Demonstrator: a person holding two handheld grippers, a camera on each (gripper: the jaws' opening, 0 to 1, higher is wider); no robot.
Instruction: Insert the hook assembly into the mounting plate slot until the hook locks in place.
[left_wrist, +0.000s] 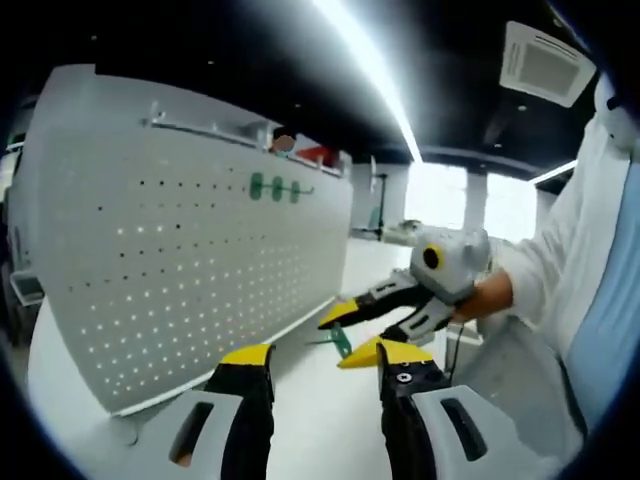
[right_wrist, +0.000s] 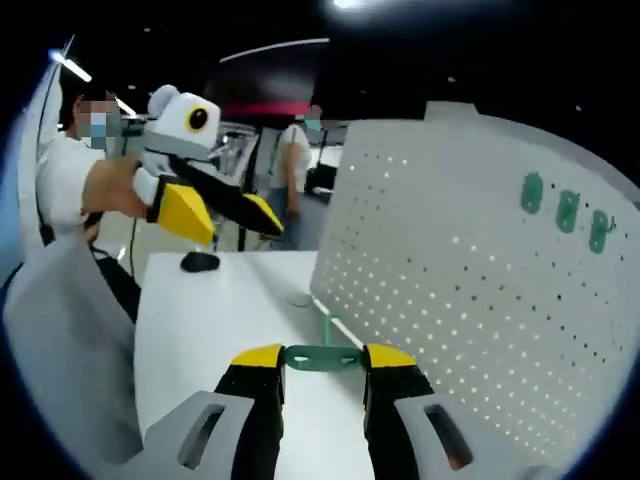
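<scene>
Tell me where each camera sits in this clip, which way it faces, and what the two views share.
Left gripper view: rides the left gripper, looking along its open jaws toward the white pegboard; the right gripper, a hand and a white sleeve enter from the right.
Right gripper view: rides the right gripper, which grips a green hook; pegboard to the right, left gripper coming in from the left.
Shared: the pegboard, its three mounted green hooks, the white table and the held hook.

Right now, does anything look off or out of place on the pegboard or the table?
Nothing stands out. The white pegboard stands upright with three green hooks already in a row. The right gripper holds another green hook level between its jaws. The left gripper is open. A dark object lies on the table.
</scene>
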